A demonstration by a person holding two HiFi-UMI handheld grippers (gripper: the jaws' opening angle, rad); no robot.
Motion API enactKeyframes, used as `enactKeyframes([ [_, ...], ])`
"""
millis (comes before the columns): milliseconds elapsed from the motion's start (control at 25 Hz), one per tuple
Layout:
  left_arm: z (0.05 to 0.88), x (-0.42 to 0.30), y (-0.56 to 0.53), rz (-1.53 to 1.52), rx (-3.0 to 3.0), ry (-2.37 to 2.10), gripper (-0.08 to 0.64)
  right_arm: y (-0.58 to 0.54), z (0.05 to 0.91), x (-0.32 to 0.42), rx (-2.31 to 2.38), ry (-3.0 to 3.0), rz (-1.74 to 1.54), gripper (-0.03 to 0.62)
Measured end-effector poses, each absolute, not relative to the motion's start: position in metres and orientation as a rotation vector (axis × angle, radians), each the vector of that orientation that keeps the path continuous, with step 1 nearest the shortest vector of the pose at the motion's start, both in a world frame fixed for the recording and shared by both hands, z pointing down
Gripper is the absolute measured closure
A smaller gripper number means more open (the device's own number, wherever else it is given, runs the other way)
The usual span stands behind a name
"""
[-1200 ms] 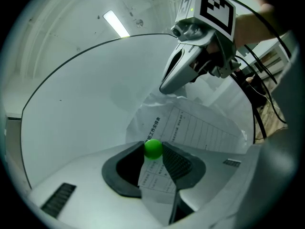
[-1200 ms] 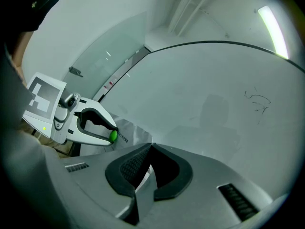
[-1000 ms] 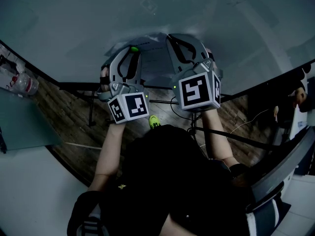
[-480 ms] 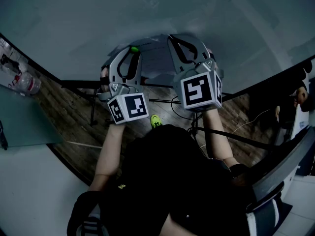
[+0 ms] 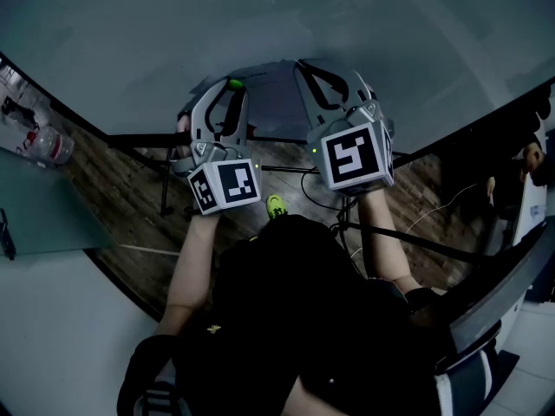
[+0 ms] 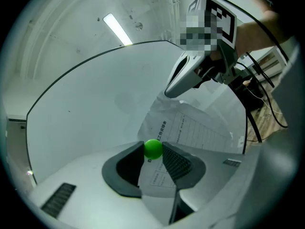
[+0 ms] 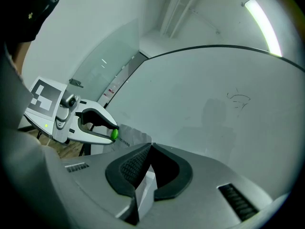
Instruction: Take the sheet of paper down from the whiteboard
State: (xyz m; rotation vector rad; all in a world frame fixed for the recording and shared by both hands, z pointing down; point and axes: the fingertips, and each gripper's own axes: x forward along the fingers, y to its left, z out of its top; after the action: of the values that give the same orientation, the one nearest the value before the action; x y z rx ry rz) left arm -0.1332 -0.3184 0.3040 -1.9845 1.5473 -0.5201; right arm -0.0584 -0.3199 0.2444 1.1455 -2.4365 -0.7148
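Paper (image 6: pixel 190 128) sits pinched between the right gripper's (image 7: pixel 150 146) closed fingers, while the left gripper's (image 6: pixel 153 151) fingers clamp a green ball (image 6: pixel 153 148).

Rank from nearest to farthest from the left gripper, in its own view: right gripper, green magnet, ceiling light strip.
1. green magnet: clamped between the left gripper's jaws, low centre.
2. right gripper: beyond it, upper right of the view.
3. ceiling light strip: far overhead, upper left.
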Motion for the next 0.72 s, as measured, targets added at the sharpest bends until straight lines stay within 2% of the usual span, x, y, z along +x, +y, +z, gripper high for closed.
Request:
enactKeyframes([
  [720,0.32,-0.13,-0.271,-0.542,-2.028,1.526,0.414,-0.263,0.267,-0.058,1.145,-2.448,-0.623,0.565],
])
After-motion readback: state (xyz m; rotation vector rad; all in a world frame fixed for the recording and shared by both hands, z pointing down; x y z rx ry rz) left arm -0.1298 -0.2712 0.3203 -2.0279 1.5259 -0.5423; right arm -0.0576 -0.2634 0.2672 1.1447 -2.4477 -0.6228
